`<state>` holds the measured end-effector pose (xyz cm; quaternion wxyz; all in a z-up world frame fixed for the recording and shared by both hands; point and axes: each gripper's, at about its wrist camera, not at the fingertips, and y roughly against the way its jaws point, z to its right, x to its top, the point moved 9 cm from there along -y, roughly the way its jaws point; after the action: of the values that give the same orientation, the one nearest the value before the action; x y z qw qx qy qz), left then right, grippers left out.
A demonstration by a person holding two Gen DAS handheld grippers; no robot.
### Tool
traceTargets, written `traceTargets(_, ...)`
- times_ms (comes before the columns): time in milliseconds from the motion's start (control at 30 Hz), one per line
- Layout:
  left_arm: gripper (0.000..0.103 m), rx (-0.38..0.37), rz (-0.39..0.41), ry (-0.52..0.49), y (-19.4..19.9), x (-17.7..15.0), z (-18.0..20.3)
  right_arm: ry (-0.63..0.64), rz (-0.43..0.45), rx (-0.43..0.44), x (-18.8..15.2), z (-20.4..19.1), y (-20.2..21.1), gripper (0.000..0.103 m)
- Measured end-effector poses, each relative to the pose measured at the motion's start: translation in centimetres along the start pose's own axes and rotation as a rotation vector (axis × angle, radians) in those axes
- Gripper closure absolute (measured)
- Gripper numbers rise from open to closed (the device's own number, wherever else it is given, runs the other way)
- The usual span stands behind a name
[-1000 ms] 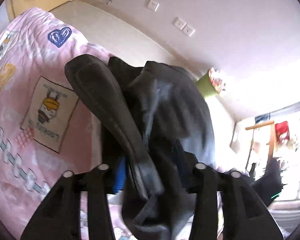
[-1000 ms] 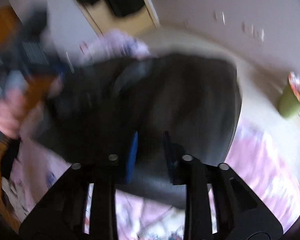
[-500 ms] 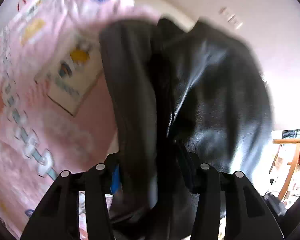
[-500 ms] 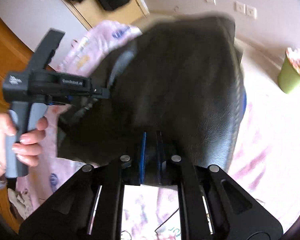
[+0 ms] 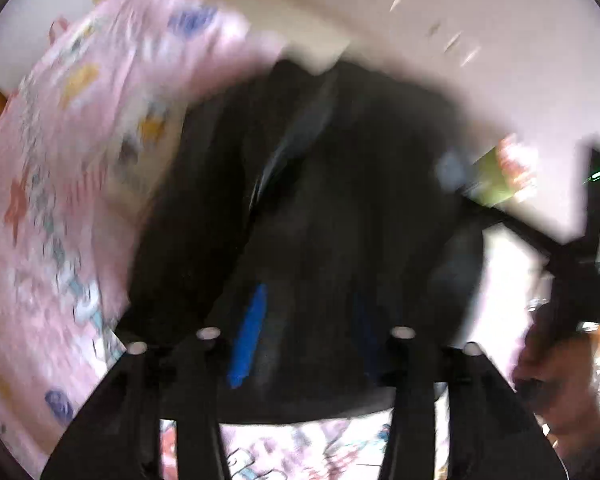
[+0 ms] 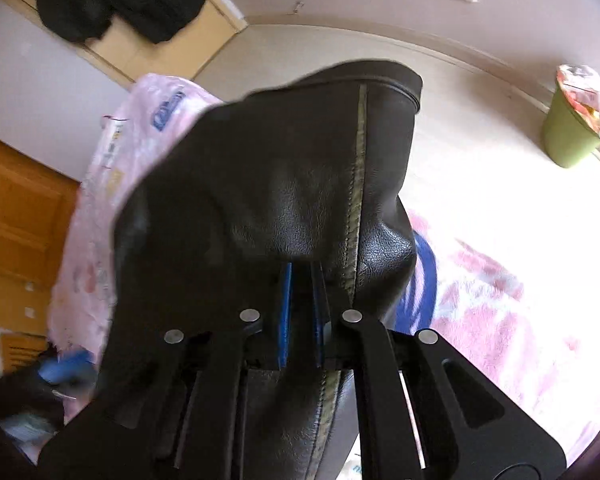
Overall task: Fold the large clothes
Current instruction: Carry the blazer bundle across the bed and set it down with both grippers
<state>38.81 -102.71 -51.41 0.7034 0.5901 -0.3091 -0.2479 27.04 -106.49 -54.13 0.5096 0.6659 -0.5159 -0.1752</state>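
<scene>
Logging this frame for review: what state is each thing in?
Jacket: black leather, bunched, lifted off the bed.
Right gripper: shut on the jacket.
Left gripper: jaws apart, jacket between them; view too blurred to confirm grip.
Blanket: pink, spread over the bed.
Bin: green, upright, full.
Dark coat: hanging on the wardrobe.

Left view motion-blurred; black jacket point(image 5: 320, 200) hides left gripper point(image 5: 304, 332) fingertips, grip unclear.
</scene>
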Motion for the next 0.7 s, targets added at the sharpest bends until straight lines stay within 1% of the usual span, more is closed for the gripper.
traceTargets(33, 0.069, -0.006, -0.03, 0.019, -1.9, -0.8, -0.5, -0.013, -0.004, 0.011, -0.5, 0.1, -0.5, 0.094)
traceTargets(67, 0.068, 0.012, -0.038, 0.014, -3.0, -1.2, -0.8, -0.02, -0.015, 0.014, -0.9, -0.1, -1.4, 0.096)
traceTargets(133, 0.067, 0.069, -0.037, -0.029, -4.0, -1.5, -0.9, -0.001, -0.015, 0.003, -0.6, 0.1, -1.8, 0.097)
traceTargets(167, 0.066, 0.098, -0.033, -0.051, -4.2, -1.4, -0.9, 0.03, -0.012, -0.024, -0.4, -0.2, -1.7, 0.097)
traceTargets(233, 0.066, 0.105, -0.044, -0.049, -3.5, -1.0, -0.7, 0.055, -0.005, -0.067, -0.1, -0.8, -1.3, 0.096)
traceTargets(267, 0.066, 0.099, -0.048, -0.055, -3.0, -0.8, -0.6, 0.044, 0.004, -0.07, 0.1, -0.9, -0.8, 0.095)
traceTargets(333, 0.067, 0.09, -0.05, -0.075, -1.4, -0.8, -0.6, 0.007, 0.009, -0.055, 0.4, -1.2, 0.5, 0.094)
traceTargets(367, 0.066, 0.08, -0.046, -0.097, -0.1, -0.9, -0.5, -0.029, 0.015, -0.018, 0.1, -1.4, 1.7, 0.093)
traceTargets(400, 0.059, 0.085, -0.032, -0.115, 1.4, -0.9, -0.6, -0.056, 0.02, 0.012, -0.1, -1.7, 2.8, 0.093)
traceTargets(433, 0.054, 0.087, -0.019, -0.129, 2.4, -1.1, -0.6, -0.086, 0.036, 0.038, -0.5, -2.0, 4.7, 0.089)
traceTargets(467, 0.041, 0.076, 0.009, -0.142, 4.8, -1.1, -0.6, -0.1, 0.065, 0.046, -0.8, -2.4, 6.6, 0.085)
traceTargets(500, 0.03, 0.07, 0.031, -0.148, 6.3, -1.1, -0.8, -0.109, 0.099, 0.05, -1.0, -2.8, 8.6, 0.072)
traceTargets(533, 0.027, 0.069, 0.062, -0.162, 8.5, -1.1, -0.8, -0.125, 0.146, 0.048, -1.6, -3.3, 11.6, 0.045)
traceTargets(567, 0.02, 0.065, 0.1, -0.179, 11.2, -1.2, -0.9, -0.132, 0.176, 0.043, -1.8, -3.8, 13.6, 0.034)
traceTargets(600, 0.016, 0.063, 0.119, -0.185, 12.9, -1.2, -0.9, -0.13, 0.198, 0.044, -2.0, -4.4, 15.3, 0.029)
traceTargets(633, 0.015, 0.058, 0.143, -0.187, 15.4, -1.3, -1.1, -0.115, 0.212, 0.047, -2.5, -5.2, 17.6, 0.029)
traceTargets(667, 0.014, 0.034, 0.155, -0.186, 17.7, -1.7, -1.1, -0.095, 0.235, 0.022, -3.0, -5.8, 19.9, 0.029)
traceTargets(700, 0.013, 0.024, 0.161, -0.182, 19.2, -1.9, -1.1, -0.083, 0.268, 0.006, -3.4, -6.6, 22.3, 0.027)
